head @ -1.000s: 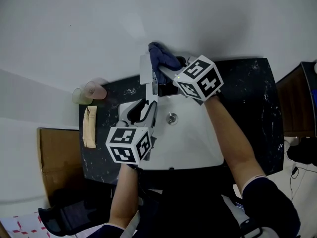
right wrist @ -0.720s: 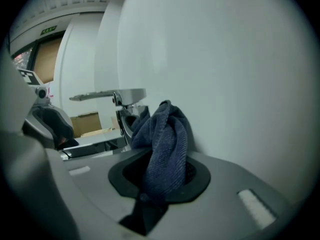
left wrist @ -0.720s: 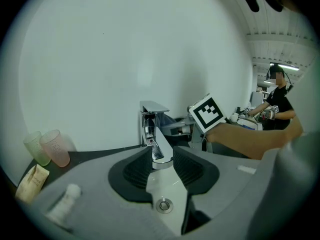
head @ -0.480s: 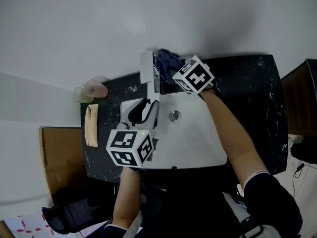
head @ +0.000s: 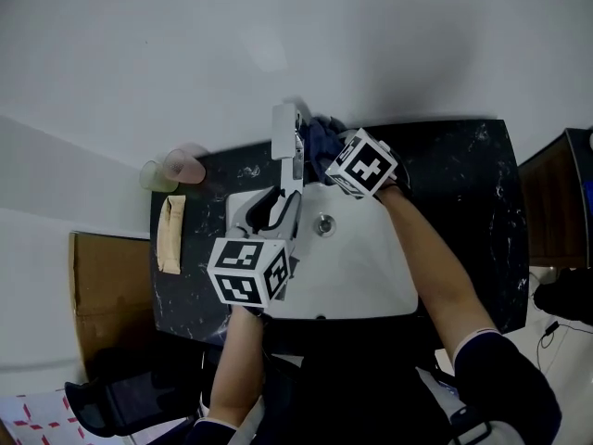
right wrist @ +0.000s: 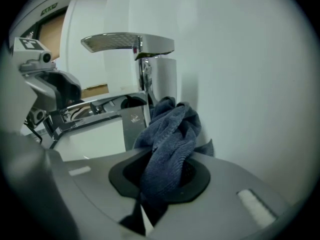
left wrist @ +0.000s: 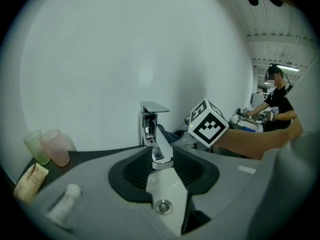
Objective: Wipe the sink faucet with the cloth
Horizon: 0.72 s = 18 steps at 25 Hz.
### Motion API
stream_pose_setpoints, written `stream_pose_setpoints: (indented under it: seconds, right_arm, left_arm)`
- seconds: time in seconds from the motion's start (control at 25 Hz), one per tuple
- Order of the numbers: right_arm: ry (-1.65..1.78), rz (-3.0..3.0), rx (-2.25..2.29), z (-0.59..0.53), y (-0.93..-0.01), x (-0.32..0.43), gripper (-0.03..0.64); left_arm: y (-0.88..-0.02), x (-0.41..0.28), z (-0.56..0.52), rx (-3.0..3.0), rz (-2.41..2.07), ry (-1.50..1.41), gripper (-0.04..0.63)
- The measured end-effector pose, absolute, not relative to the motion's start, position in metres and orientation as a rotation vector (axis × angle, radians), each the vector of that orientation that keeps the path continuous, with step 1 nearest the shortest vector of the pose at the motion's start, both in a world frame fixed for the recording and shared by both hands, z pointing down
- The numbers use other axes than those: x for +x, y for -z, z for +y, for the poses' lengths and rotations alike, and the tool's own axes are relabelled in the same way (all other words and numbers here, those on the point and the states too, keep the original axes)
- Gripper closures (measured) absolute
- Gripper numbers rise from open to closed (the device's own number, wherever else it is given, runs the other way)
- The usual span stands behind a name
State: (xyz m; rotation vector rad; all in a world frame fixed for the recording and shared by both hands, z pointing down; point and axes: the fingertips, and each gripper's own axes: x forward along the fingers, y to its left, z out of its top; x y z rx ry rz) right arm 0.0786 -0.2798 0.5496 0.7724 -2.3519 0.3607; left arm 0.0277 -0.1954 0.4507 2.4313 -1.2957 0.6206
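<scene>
Wiping looks partway done: the right gripper clamps the cloth against the faucet, while the left gripper pinches the spout.

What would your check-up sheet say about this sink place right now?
Surface: black stone counter holding a white sink.
Job's things: chrome faucet; blue cloth bunched right by its column.
Clutter: green cup, pink cup and tan packet, all left of the sink.
Grippers: left gripper clamped on the faucet's spout; right gripper shut on the cloth.
Cables: nothing seen.
Surroundings: white wall, cardboard box, another person working far off.
</scene>
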Motion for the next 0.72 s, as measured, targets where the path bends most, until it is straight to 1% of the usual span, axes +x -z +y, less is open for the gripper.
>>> stream_pose_setpoints:
  seconds: [0.48,0.72]
  right_arm:
    - [-0.353,-2.430,0.460,-0.229,-0.553,0.033,0.546]
    - [-0.285,-2.476,0.539,-0.243,-0.549,0.030,0.545]
  left_arm:
    - [-0.452,0.029,-0.195,2.439,-1.289,-0.607,0.460]
    - [-0.452,0.028,-0.196,2.437,-1.293,-0.603,0.460]
